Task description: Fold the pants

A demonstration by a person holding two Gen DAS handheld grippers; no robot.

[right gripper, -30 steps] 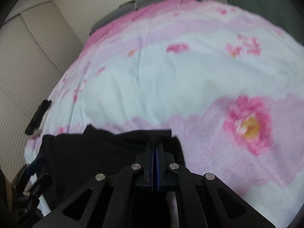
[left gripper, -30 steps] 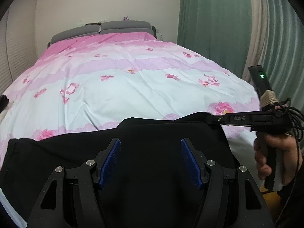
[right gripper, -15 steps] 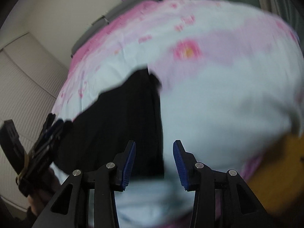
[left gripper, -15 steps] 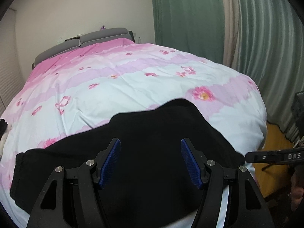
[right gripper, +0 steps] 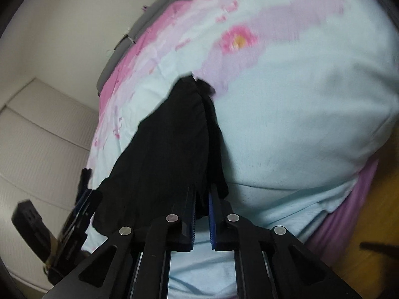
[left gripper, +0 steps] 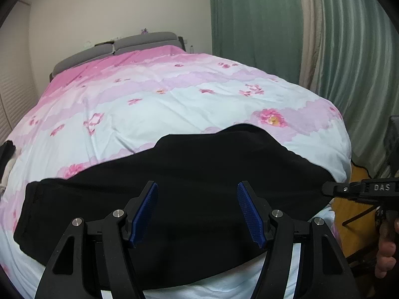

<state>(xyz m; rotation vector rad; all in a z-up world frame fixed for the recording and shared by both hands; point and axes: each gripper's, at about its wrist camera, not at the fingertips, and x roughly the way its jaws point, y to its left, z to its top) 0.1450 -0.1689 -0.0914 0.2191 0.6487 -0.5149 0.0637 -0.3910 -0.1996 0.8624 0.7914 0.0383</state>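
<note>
Black pants (left gripper: 174,174) lie flat across the near end of the bed, on a pink and pale-blue floral duvet (left gripper: 174,94). My left gripper (left gripper: 197,211) is open and empty, hovering over the middle of the pants. My right gripper (right gripper: 202,199) is nearly shut around the near right edge of the pants (right gripper: 169,149), with black cloth between its blue pads. In the left wrist view the right gripper (left gripper: 329,190) touches the pants' right edge at the bed's corner.
The grey headboard (left gripper: 119,47) stands at the far end. Green curtains (left gripper: 274,25) hang on the right. Wooden floor (right gripper: 374,224) shows beyond the bed's right edge. A dark object (left gripper: 6,149) lies at the bed's left edge. A white closet door (right gripper: 32,129) is on the left.
My right gripper let go of the cloth, swung off to the bed's right corner, opened, and has now closed on the pants' near right edge. My left gripper stayed open.
</note>
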